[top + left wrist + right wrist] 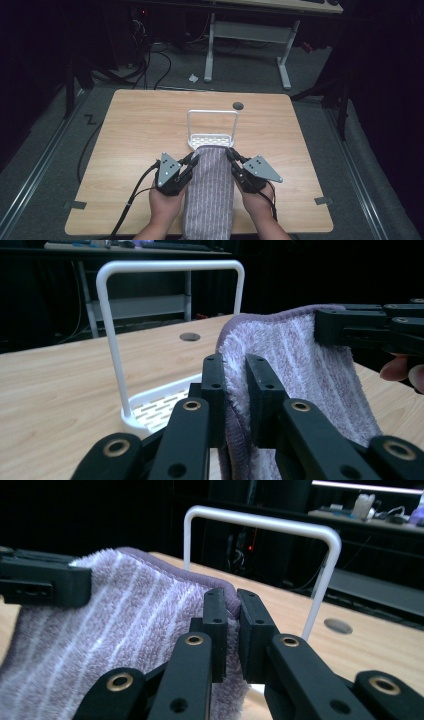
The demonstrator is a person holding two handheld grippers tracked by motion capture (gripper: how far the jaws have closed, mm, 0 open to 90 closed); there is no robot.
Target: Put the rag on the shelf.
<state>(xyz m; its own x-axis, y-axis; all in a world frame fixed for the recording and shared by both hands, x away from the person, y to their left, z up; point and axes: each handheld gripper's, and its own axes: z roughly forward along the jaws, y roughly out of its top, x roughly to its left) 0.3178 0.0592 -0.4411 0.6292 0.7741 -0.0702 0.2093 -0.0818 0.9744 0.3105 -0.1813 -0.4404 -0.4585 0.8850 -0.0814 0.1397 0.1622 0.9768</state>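
Note:
A purple striped towel (210, 192) lies lengthwise down the middle of the table and hangs over its near edge. My left gripper (193, 159) is shut on the towel's far left corner (235, 375). My right gripper (230, 154) is shut on the far right corner (231, 597). Both corners are lifted a little off the table. A white towel rack (212, 127) with a slotted base (155, 407) and a tall hoop bar (260, 522) stands just beyond the towel's far edge.
A round dark hole (238, 105) sits in the wooden tabletop (140, 135) behind the rack. Beyond the table stand a white desk frame (247, 35) and cables on the floor (150, 65).

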